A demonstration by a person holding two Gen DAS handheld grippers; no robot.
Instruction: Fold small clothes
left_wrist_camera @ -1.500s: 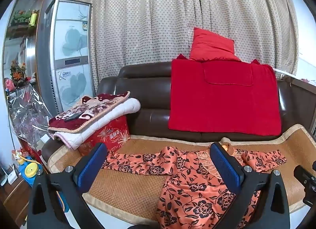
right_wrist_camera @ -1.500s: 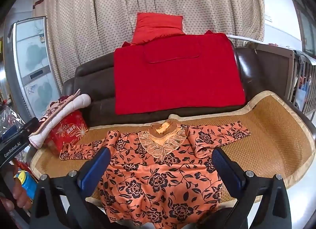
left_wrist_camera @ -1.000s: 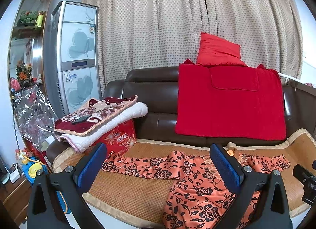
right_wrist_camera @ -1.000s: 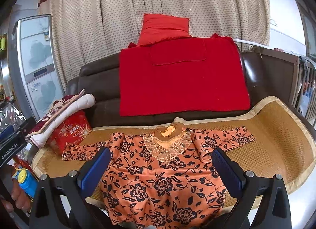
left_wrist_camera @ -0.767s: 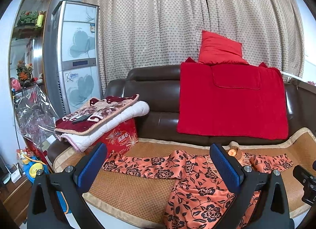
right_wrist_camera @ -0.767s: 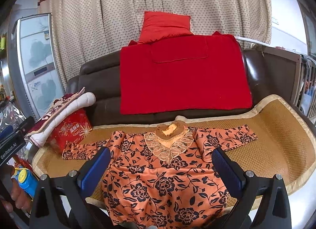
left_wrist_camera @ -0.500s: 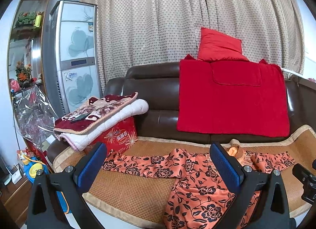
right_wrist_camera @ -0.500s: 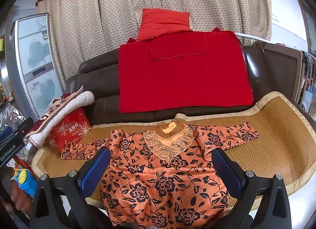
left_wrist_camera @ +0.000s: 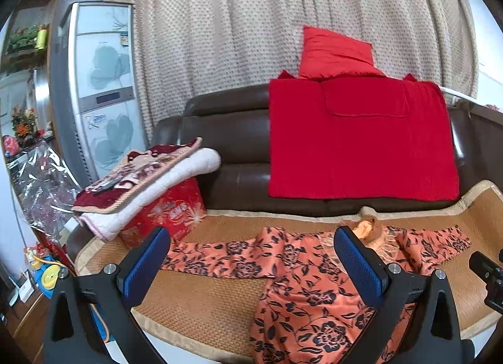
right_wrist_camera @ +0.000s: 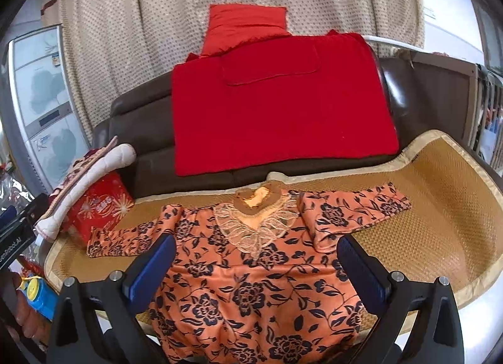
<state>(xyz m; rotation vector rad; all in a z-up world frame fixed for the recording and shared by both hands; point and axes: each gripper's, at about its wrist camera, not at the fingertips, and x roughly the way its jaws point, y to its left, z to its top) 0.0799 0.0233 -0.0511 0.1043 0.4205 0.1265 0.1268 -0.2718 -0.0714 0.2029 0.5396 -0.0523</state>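
An orange blouse with black flowers (right_wrist_camera: 251, 285) lies spread flat on the woven mat (right_wrist_camera: 440, 222), lace collar toward the sofa back, both sleeves stretched out sideways. It also shows in the left wrist view (left_wrist_camera: 301, 295). My right gripper (right_wrist_camera: 256, 266) is open and empty, held above the blouse's body. My left gripper (left_wrist_camera: 251, 257) is open and empty, held above the blouse's left sleeve (left_wrist_camera: 220, 257) and the mat (left_wrist_camera: 201, 307).
A red blanket (right_wrist_camera: 279, 103) and red pillow (right_wrist_camera: 245, 28) drape the brown sofa back. A folded quilt (left_wrist_camera: 147, 182) on a red box (left_wrist_camera: 166, 210) stands at the mat's left end. A tall cabinet (left_wrist_camera: 97, 87) and floor clutter are left.
Both grippers have risen and tilted a little. The blouse has not moved and both grippers stay open.
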